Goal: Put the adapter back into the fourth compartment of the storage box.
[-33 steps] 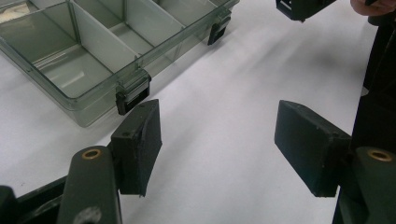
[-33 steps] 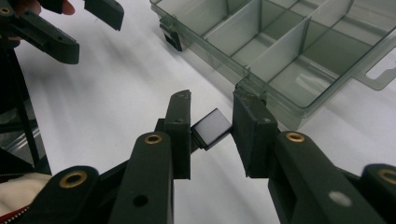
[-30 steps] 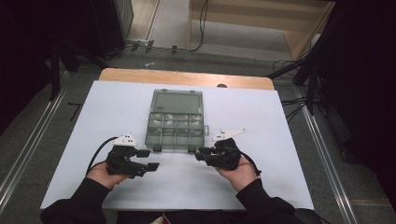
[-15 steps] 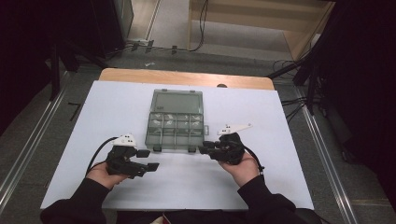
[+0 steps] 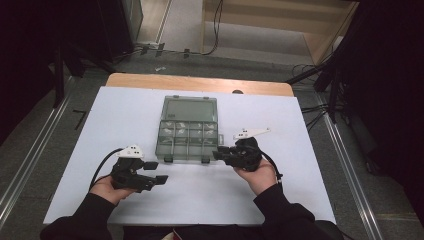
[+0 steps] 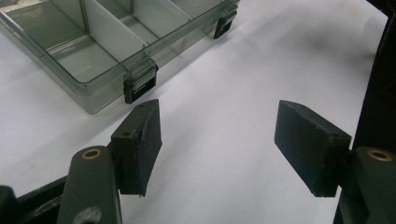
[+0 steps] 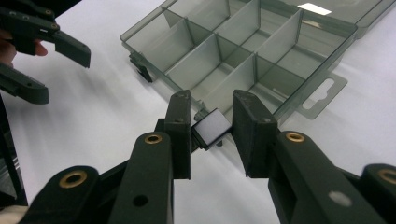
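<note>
Box: clear grey plastic compartment box (image 5: 187, 130), lid open and laid flat, at the middle of the white table sheet (image 5: 125, 115).
Latch: black clip (image 7: 211, 129) on the box's near front wall, right end.
Right gripper (image 7: 211, 135): jaws narrowed about that clip; contact unclear.
Left gripper (image 6: 217, 140): jaws spread wide, nothing between, just beside the left front clip (image 6: 139, 87).

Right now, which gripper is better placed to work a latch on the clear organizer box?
Right. The right gripper already brackets one latch of the organizer box; the left gripper hangs open, short of the other latch.
</note>
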